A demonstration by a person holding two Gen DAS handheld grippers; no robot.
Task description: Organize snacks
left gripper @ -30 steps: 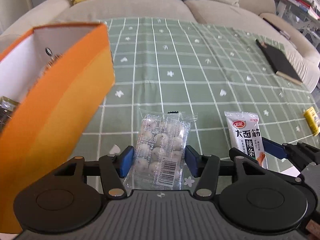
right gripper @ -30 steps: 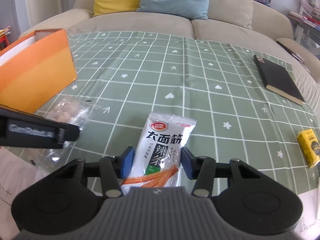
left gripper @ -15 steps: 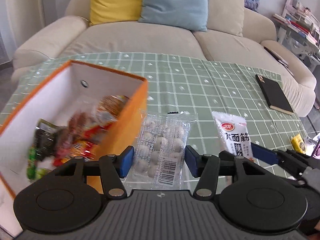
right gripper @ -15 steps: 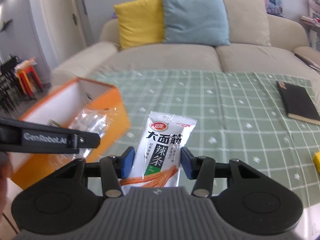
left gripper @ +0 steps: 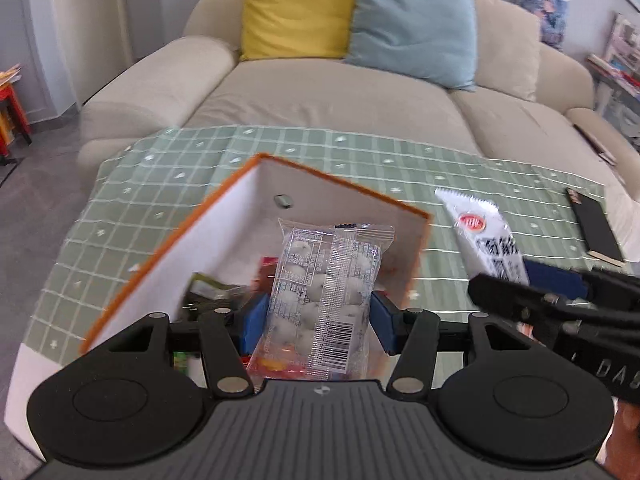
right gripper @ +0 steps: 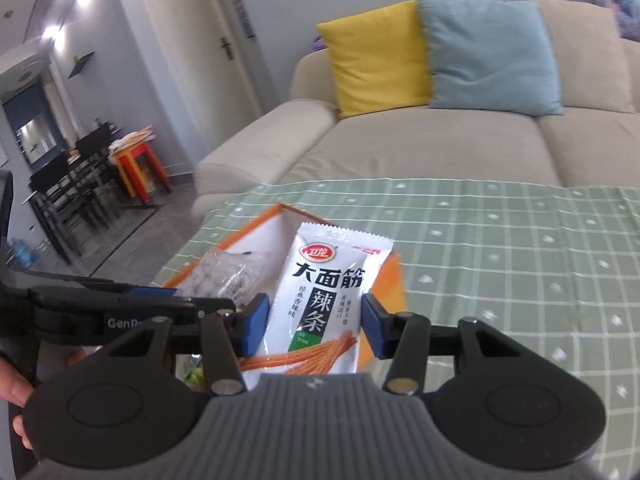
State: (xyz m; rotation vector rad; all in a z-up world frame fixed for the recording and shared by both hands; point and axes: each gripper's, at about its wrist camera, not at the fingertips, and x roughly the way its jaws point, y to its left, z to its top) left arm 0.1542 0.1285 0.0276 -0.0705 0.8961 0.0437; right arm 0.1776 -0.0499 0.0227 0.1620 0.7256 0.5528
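My left gripper [left gripper: 318, 318] is shut on a clear packet of white round sweets [left gripper: 326, 280], held up over the open orange box [left gripper: 224, 220]. Inside the box lie several snack packets [left gripper: 212, 292]. My right gripper [right gripper: 314, 326] is shut on a white spicy-strip packet [right gripper: 324, 296] with black lettering, held above the orange box [right gripper: 256, 226] too. In the left wrist view the white packet [left gripper: 486, 240] and the right gripper [left gripper: 556, 280] come in from the right. In the right wrist view the left gripper [right gripper: 168, 294] with the clear packet [right gripper: 228, 272] sits at left.
A green checked cloth [left gripper: 360, 152] covers the table. A black notebook [left gripper: 596, 224] lies at its right. Behind stands a beige sofa [left gripper: 320, 96] with a yellow cushion [left gripper: 296, 8] and a blue cushion [left gripper: 412, 24]. A person's fingers [right gripper: 12, 384] show at the left edge.
Both grippers have risen from the table with their packets and moved left over the orange box. The box's inside now shows below the left gripper.
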